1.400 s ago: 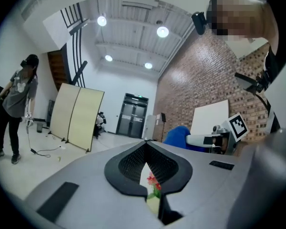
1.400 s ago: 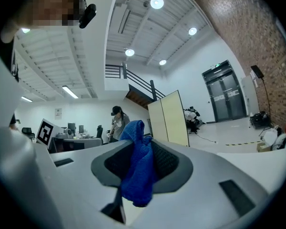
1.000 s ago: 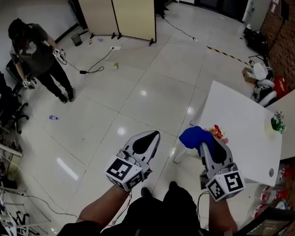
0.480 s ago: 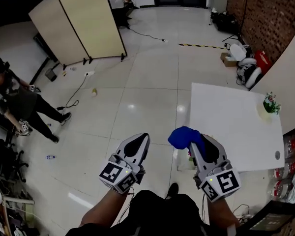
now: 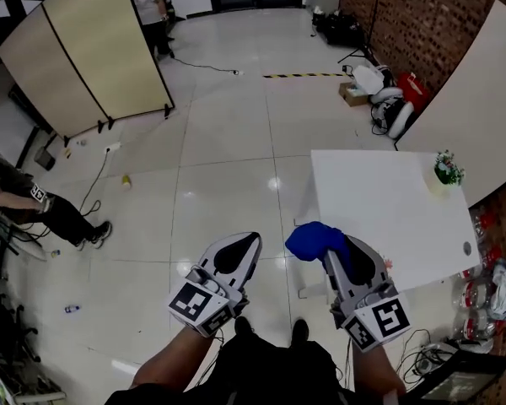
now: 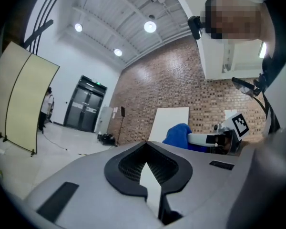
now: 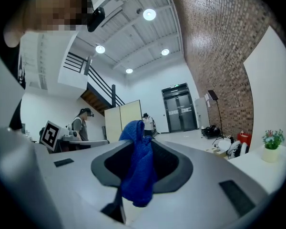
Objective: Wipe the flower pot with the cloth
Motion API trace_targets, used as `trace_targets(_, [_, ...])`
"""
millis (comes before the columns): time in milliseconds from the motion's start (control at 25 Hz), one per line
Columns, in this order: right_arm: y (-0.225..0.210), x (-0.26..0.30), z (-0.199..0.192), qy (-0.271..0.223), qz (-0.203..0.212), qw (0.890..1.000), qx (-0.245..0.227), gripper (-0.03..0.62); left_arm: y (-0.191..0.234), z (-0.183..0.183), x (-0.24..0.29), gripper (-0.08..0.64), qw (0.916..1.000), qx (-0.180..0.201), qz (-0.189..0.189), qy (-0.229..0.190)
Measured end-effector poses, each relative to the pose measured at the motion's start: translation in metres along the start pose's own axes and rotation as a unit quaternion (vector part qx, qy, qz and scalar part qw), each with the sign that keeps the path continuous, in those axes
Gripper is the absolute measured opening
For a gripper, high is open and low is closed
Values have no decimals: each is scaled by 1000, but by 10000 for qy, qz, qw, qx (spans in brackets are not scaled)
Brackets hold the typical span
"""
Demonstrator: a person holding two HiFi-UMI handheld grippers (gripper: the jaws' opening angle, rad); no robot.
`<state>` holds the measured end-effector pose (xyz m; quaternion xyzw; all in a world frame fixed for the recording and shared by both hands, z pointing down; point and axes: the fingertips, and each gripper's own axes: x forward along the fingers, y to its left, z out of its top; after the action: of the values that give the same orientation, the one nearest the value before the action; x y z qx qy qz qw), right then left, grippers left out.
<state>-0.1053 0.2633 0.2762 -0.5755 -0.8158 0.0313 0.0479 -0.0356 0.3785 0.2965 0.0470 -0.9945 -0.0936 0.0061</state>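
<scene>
Pinching cloth [image 5: 314, 240], right tongs [image 5: 337, 248] hover; table [image 5: 373, 213] bears distant flower pot [image 5: 443, 178].

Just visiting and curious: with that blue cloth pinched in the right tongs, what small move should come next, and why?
Probably carry the right tongs forward and right toward the flower pot. They are shut on the cloth, but the pot stands at the far side of the white table, well apart from the cloth, so wiping cannot start.

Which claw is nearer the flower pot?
Right. The right claw, gripping the cloth, is left of the flower pot, by the table; the left claw is farther left.
</scene>
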Motion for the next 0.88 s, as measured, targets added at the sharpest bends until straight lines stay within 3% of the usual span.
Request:
trace_targets(320, [11,43,-4,63,-857,9963,95,98,52,16,23,2,9964,-8,-843,-12])
trace_targets(880, [-89,110,16,-265,-1778,9836,173,98,112,37,173,2,9872,297,-1553,214])
